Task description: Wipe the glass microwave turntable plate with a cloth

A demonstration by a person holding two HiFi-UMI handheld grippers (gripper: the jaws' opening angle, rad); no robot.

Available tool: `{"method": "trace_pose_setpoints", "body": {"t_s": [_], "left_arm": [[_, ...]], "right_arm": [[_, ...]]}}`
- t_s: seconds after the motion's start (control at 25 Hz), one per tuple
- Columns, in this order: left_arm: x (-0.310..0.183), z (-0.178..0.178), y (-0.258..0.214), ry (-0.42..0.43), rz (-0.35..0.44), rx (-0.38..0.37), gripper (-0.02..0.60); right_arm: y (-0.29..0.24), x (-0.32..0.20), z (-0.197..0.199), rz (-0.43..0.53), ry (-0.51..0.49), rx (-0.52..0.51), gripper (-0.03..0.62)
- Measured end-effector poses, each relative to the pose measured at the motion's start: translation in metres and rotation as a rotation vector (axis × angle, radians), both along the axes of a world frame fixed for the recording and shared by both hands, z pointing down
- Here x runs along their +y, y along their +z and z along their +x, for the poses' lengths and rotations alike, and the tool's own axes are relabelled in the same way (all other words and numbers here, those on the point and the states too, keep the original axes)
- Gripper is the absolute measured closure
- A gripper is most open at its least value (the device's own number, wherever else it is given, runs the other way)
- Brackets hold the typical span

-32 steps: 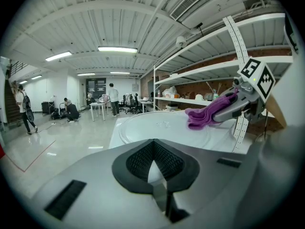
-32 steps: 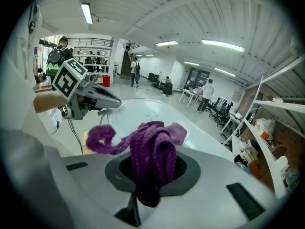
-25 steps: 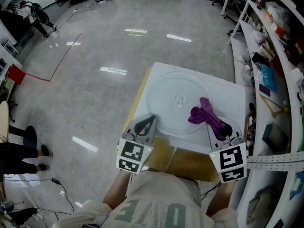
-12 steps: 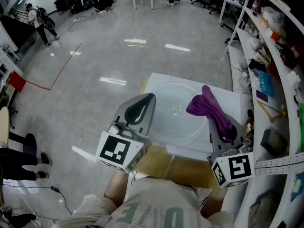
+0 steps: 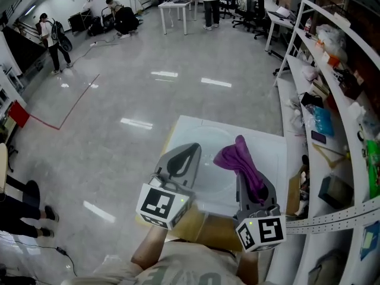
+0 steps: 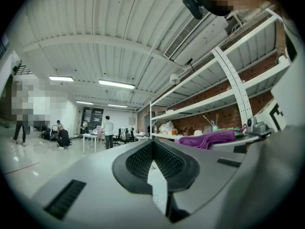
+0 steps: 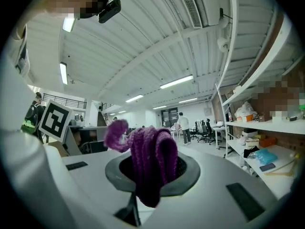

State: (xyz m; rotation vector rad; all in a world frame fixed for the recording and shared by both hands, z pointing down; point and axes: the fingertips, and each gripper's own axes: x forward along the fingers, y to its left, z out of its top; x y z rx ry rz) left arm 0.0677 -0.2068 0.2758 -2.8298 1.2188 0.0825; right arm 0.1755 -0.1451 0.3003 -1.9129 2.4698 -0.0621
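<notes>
Cloth (image 7: pixel 150 161), purple and bunched, is clamped at a fold in the right gripper (image 5: pixel 249 186), probably so a loose wad sticks out for rubbing. The left gripper (image 6: pixel 152 151) is closed on nothing, likely spare to steady things. Both point upward, clear of the glass turntable plate (image 5: pixel 208 174), which lies flat on the white table (image 5: pixel 267 147) below them. Count: 2 grippers, 1 cloth, 1 plate.
</notes>
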Motion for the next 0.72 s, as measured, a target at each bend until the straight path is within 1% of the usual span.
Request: {"method": "trace_pose_setpoints", "body": {"t_s": [0.12, 0.2, 0.28, 0.4, 0.48, 0.52, 0.64, 0.72], "left_arm": [[0.01, 0.006, 0.003, 0.002, 0.002, -0.028, 0.58], [0.017, 0.008, 0.003, 0.004, -0.002, -0.018, 0.58], [0.023, 0.012, -0.001, 0.025, 0.004, -0.006, 0.58], [0.025, 0.017, -0.016, 0.045, 0.049, -0.014, 0.58], [0.03, 0.014, -0.027, 0.029, 0.086, -0.01, 0.58], [0.036, 0.011, -0.028, 0.018, 0.093, -0.002, 0.58], [0.059, -0.004, -0.02, -0.009, 0.057, 0.029, 0.58], [0.073, -0.016, -0.012, -0.011, 0.023, 0.047, 0.58]], "right_arm": [[0.002, 0.004, 0.003, 0.006, -0.003, -0.001, 0.533], [0.001, 0.008, 0.007, 0.021, -0.008, -0.013, 0.533], [0.001, 0.011, 0.01, 0.04, -0.019, -0.022, 0.533], [0.001, 0.014, 0.01, 0.057, -0.052, 0.015, 0.533], [0.003, 0.019, 0.009, 0.056, -0.069, 0.028, 0.533], [0.005, 0.024, 0.008, 0.052, -0.071, 0.024, 0.533], [0.012, 0.046, 0.008, 0.034, -0.059, 0.007, 0.533], [0.015, 0.062, 0.005, 0.029, -0.043, 0.01, 0.533]]}}
